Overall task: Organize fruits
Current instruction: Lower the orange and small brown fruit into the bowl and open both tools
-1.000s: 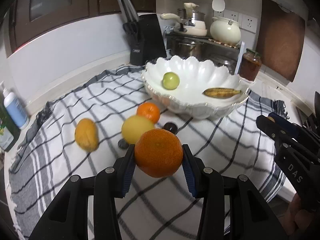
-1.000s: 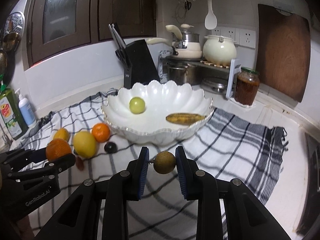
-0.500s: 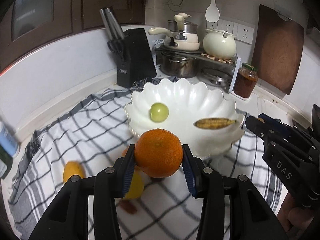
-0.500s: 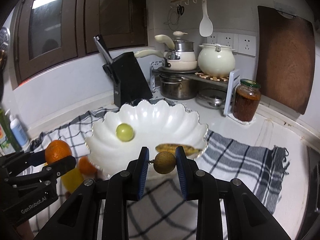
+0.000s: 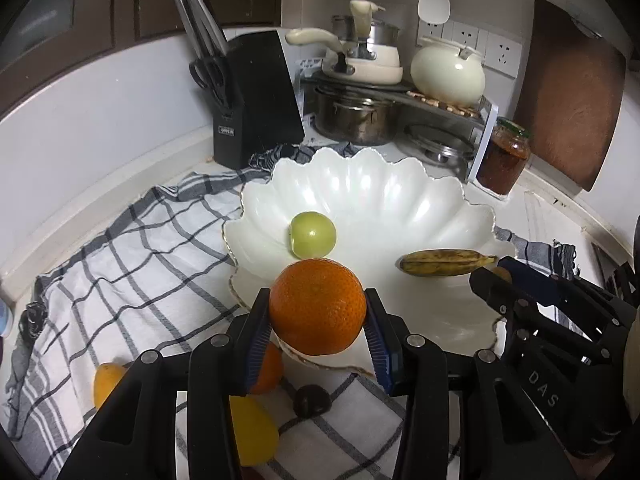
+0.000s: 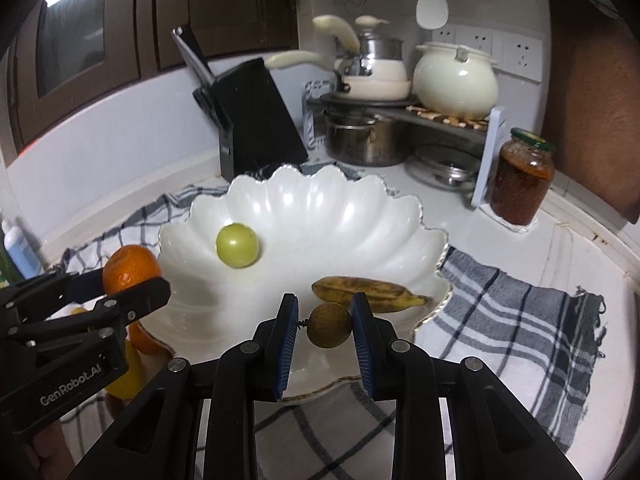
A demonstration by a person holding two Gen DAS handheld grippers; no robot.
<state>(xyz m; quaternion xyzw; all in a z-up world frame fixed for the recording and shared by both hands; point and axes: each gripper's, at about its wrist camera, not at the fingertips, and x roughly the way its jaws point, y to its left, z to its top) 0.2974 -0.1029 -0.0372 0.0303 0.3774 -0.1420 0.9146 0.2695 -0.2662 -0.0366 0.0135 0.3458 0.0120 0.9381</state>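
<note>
My left gripper is shut on a large orange and holds it above the near left rim of the white scalloped bowl. My right gripper is shut on a small brown round fruit over the bowl's near edge. In the bowl lie a green round fruit and a spotted banana. On the checked cloth below the left gripper lie a yellow fruit, a smaller orange, a dark small fruit and a yellow-orange fruit.
A black knife block stands behind the bowl. A rack with pots and a cream kettle is at the back. A red-filled jar and a wooden board stand to the right.
Both grippers have moved forward and up toward the bowl, each carrying its fruit. The loose fruits on the cloth now lie below and behind the left gripper.
</note>
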